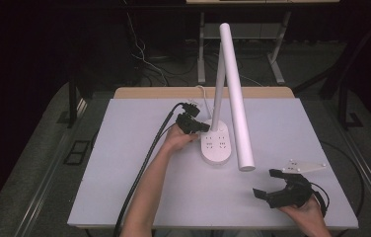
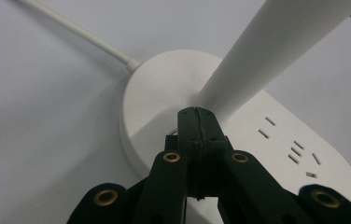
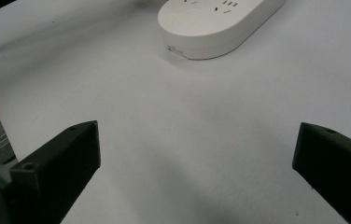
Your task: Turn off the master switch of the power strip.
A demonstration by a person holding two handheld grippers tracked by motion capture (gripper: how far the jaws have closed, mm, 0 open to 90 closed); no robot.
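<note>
A white desk lamp stands mid-table. Its oval base (image 1: 218,146) carries socket holes, and a thin stem (image 1: 217,94) rises from it to a long tube head (image 1: 236,94) that slants toward the front. My left gripper (image 1: 204,127) is shut. In the left gripper view its tips (image 2: 196,112) rest on the base (image 2: 159,88) at the foot of the stem (image 2: 276,42), with nothing between the jaws. My right gripper (image 1: 264,182) stands wide open above the bare table at the front right. In the right gripper view its fingers (image 3: 61,158) point toward the base (image 3: 215,23), well short of it.
The lamp's white cord (image 2: 80,30) runs off the back of the base toward the table's far edge. A thick black cable (image 1: 146,163) trails from my left gripper along the forearm to the front edge. The white tabletop (image 1: 124,163) lies open left and right of the lamp.
</note>
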